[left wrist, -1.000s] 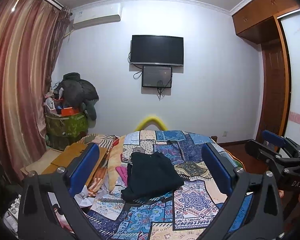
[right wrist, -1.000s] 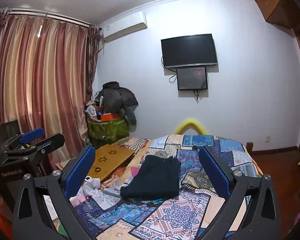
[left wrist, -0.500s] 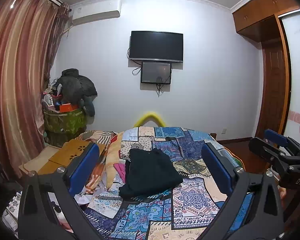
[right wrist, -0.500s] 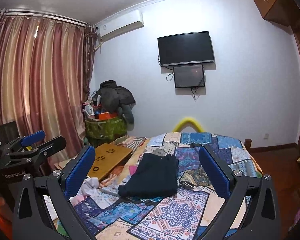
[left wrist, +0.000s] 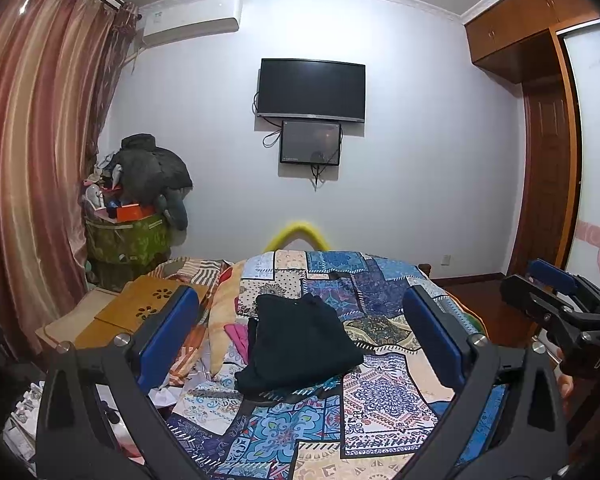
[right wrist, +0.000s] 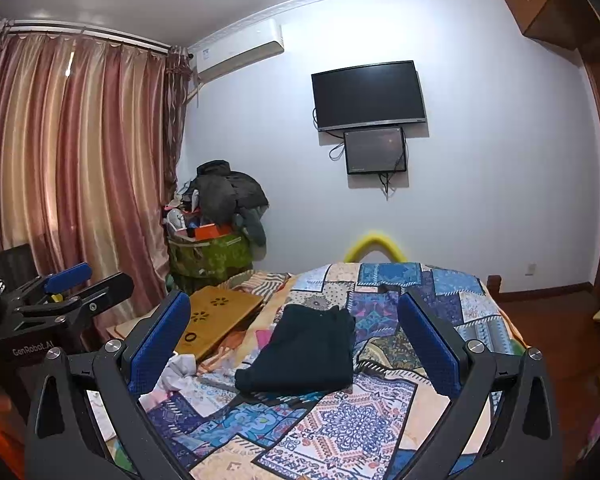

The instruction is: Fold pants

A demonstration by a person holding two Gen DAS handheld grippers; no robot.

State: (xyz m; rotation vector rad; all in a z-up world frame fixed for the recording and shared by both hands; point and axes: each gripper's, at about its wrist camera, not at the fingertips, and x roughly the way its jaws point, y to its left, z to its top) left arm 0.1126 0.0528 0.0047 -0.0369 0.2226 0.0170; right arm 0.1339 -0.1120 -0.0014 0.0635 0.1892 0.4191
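Comparing with 1 second ago, both cameras now sit a little lower in pitch: the television and the small screen under it appear slightly higher on the wall, and the bed fills the same lower part. The pants have not moved between the pictures.

Nearest to the lens, the left gripper (left wrist: 300, 332) holds its 2 blue-padded fingers wide apart, with nothing between them. The right gripper (right wrist: 293, 336) shows the same: fingers spread, gripping nothing. Each gripper hangs above the near end of the bed, well apart from the cloth, and points along the bed toward the far wall. In the left wrist view the right gripper stands at the right edge; in the right wrist view the left gripper stands at the left edge.

Between the fingers, further on, the dark pants (left wrist: 300, 344) (right wrist: 306, 354) lie folded in a compact bundle on the patchwork quilt (left wrist: 384, 392) (right wrist: 348, 420), near the middle of the bed. Just beside them, on the left, a pink cloth (left wrist: 237, 334) and crumpled white fabric (right wrist: 177, 372) lie on the cover. A wooden lap tray (left wrist: 139, 312) (right wrist: 215, 318) rests at the left side of the bed.

Further back, a green basket (left wrist: 125, 240) piled with dark clothes stands beside the striped curtain (left wrist: 23, 184). On the far wall hang the television (left wrist: 312, 90) and an air conditioner (left wrist: 191, 20).
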